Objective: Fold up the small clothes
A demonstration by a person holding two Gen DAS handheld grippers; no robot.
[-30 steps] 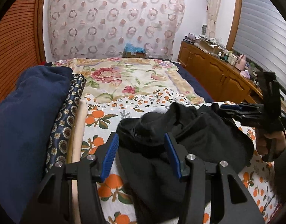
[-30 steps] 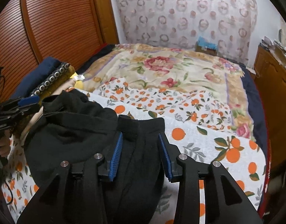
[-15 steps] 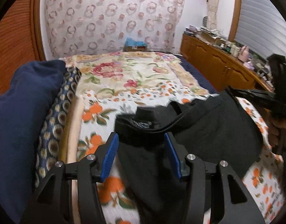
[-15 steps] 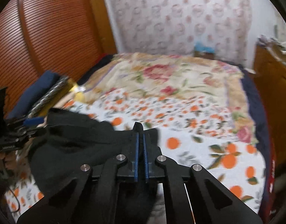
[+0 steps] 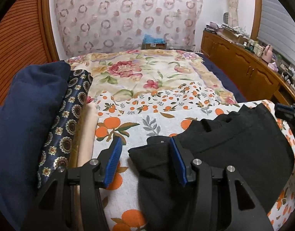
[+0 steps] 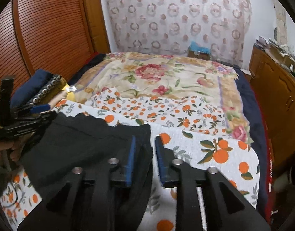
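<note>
A black garment (image 5: 234, 150) lies spread flat on the orange-print cloth (image 5: 128, 121) over the bed. My left gripper (image 5: 145, 152) is open low over the garment's left corner, which lies between its blue pads (image 5: 176, 157) without being pinched. In the right wrist view my right gripper (image 6: 145, 154) hovers at the right edge of the garment (image 6: 80, 142). Its jaws are opening, and the hem between them lies loose. The right gripper (image 5: 288, 111) shows at the left wrist view's far right; the left gripper (image 6: 28, 115) and a hand (image 6: 4, 150) show at the other view's left.
Folded fabrics are stacked along the left side: a navy blue one (image 5: 26, 119), a dark medallion-patterned one (image 5: 70, 115) and a cream one (image 5: 87, 134). A floral bedspread (image 5: 147, 73) lies beyond. A wooden cabinet (image 5: 244, 67) runs along the right, a slatted wooden door (image 6: 47, 38) along the left.
The bunched, lifted garment has been drawn out and laid flat. My right gripper shut on its edge half a second ago and has now parted. The left gripper sank toward the cloth.
</note>
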